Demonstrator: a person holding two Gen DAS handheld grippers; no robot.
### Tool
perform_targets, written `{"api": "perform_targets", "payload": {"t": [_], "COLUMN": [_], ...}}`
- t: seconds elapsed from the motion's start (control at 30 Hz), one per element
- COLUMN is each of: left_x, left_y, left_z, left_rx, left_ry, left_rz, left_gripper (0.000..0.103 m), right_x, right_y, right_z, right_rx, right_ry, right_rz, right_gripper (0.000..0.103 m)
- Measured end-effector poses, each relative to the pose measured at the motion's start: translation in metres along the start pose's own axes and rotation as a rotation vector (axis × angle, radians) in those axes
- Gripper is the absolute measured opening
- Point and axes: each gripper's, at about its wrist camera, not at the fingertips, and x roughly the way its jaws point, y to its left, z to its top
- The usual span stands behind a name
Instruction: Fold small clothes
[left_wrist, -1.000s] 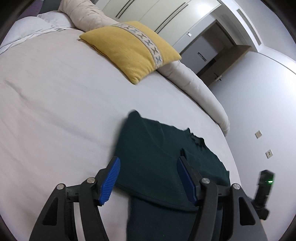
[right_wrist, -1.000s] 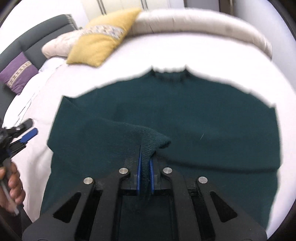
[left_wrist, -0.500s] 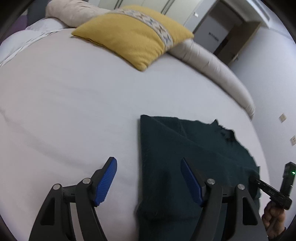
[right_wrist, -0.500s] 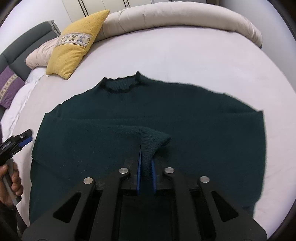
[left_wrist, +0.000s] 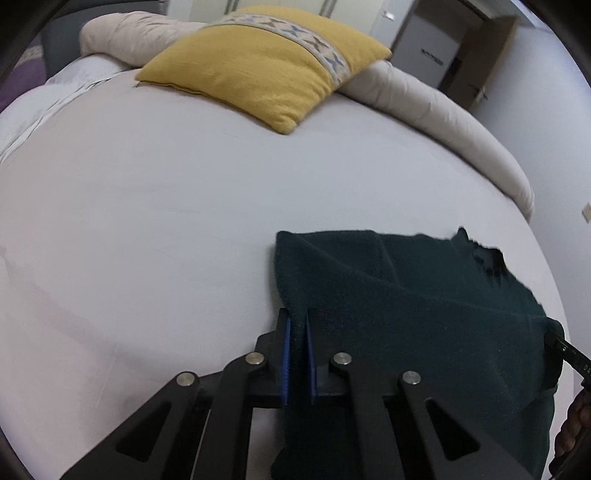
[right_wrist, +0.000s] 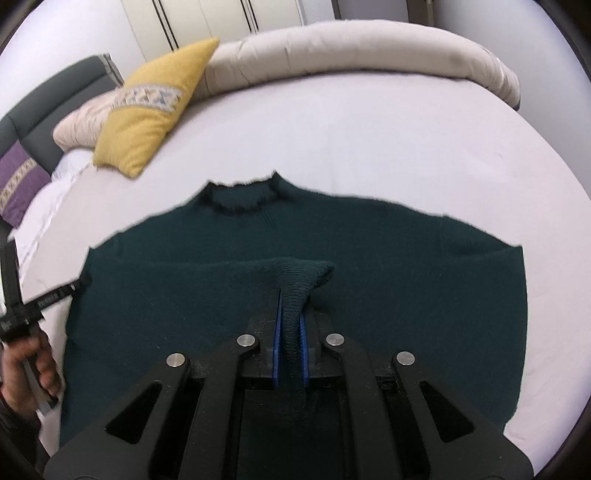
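Item one, the dark green sweater (right_wrist: 369, 258): I have it lying flat on the white bed sheet (left_wrist: 147, 221), neckline (right_wrist: 240, 195) toward the far side, one sleeve folded across the chest. Item two, my left gripper (left_wrist: 297, 325): its blue pads have come together on the sweater's left edge, with a thin fold of knit pinched between them; in the right wrist view I see the same tool low at the left margin, its tip touching the garment's side, carried by a hand (right_wrist: 33, 369). Item three, my right gripper (right_wrist: 290, 306): clamped on the ribbed cuff (right_wrist: 295, 273) of the folded sleeve, which bunches up just beyond the pads over the middle of the sweater. Item four, surroundings: a yellow cushion (left_wrist: 266, 74) with a patterned band lies on the sheet well beyond the sweater, leaning on a long beige rolled duvet (right_wrist: 351, 55) that curves along the far edge of the bed. A purple cushion (right_wrist: 18, 184) sits at the far left against a dark grey headboard (right_wrist: 48, 107). White wardrobe doors (right_wrist: 221, 22) stand behind the bed, and a doorway (left_wrist: 461, 55) shows at the upper right of the left wrist view. Item five, obstructions: the stretch of sheet between sweater and cushion is bare; only the black gripper frames block my view of the garment's near hem.
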Motion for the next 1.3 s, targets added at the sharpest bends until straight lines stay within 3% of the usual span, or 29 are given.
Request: {"api": "perform_targets", "payload": {"t": [0.13,0.23,0.33,0.37,0.4,0.43,0.47,0.5,0.6,0.63,0.67,0.7,0.77,0.83,0.93,1.13,1.2,1.3], "left_x": [0.009,0.009,0.005,0.0,-0.007,-0.012,-0.017,-0.023,-0.016,-0.012,-0.009,-0.008,-0.007,-0.008,-0.006,-0.002,-0.006,-0.024], "left_y": [0.0,-0.002,0.003,0.003,0.002,0.0,-0.003,-0.008,-0.018,-0.017,-0.015,-0.014,-0.012,-0.013,-0.019,-0.033,-0.039,-0.039], "left_z": [-0.006,-0.003,-0.001,-0.002,-0.004,-0.006,-0.009,-0.014,-0.024,-0.026,-0.027,-0.028,-0.027,-0.027,-0.031,-0.034,-0.034,-0.037], "left_rx": [0.02,0.041,0.017,0.01,0.006,0.009,0.017,0.042,0.106,0.108,0.108,0.112,0.118,0.139,0.184,0.279,0.31,0.289], "left_ry": [-0.014,-0.013,-0.004,-0.006,-0.01,-0.013,-0.019,-0.032,0.001,0.016,0.012,0.002,0.0,-0.002,-0.013,-0.036,-0.043,-0.043], "left_rz": [0.023,0.032,0.009,0.013,0.024,0.023,0.019,0.027,0.058,0.055,0.052,0.058,0.065,0.071,0.095,0.179,0.217,0.201], "left_gripper": [0.009,0.01,0.015,0.016,0.024,0.037,0.044,0.053,0.053,0.05,0.048,0.041,0.032,0.024,0.02,0.023,0.028,0.03], "right_x": [0.036,0.034,0.027,0.022,0.017,0.012,0.006,0.002,0.002,0.002,0.002,0.002,-0.002,-0.008,-0.011,0.007,-0.004,-0.039], "right_y": [-0.018,-0.035,-0.034,-0.033,-0.032,-0.031,-0.026,-0.022,-0.008,-0.006,-0.004,-0.003,-0.009,-0.019,-0.028,-0.04,-0.041,-0.042], "right_z": [-0.013,-0.017,-0.011,-0.01,-0.01,-0.012,-0.016,-0.019,-0.029,-0.031,-0.032,-0.032,-0.03,-0.03,-0.038,-0.047,-0.048,-0.058], "right_rx": [0.06,0.155,0.161,0.176,0.192,0.206,0.209,0.191,0.122,0.106,0.084,0.067,0.073,0.098,0.12,0.127,0.155,0.208], "right_ry": [0.097,0.053,0.076,0.087,0.09,0.086,0.07,0.062,0.081,0.081,0.088,0.092,0.098,0.088,0.084,0.037,0.027,-0.015], "right_rz": [-0.006,0.08,0.076,0.075,0.083,0.097,0.1,0.085,0.006,-0.012,-0.047,-0.076,-0.083,-0.096,-0.103,-0.058,-0.053,-0.039], "right_gripper": [0.006,0.007,0.017,0.025,0.04,0.049,0.056,0.055,0.048,0.043,0.03,0.019,0.007,0.004,0.004,0.003,0.006,0.011]}}
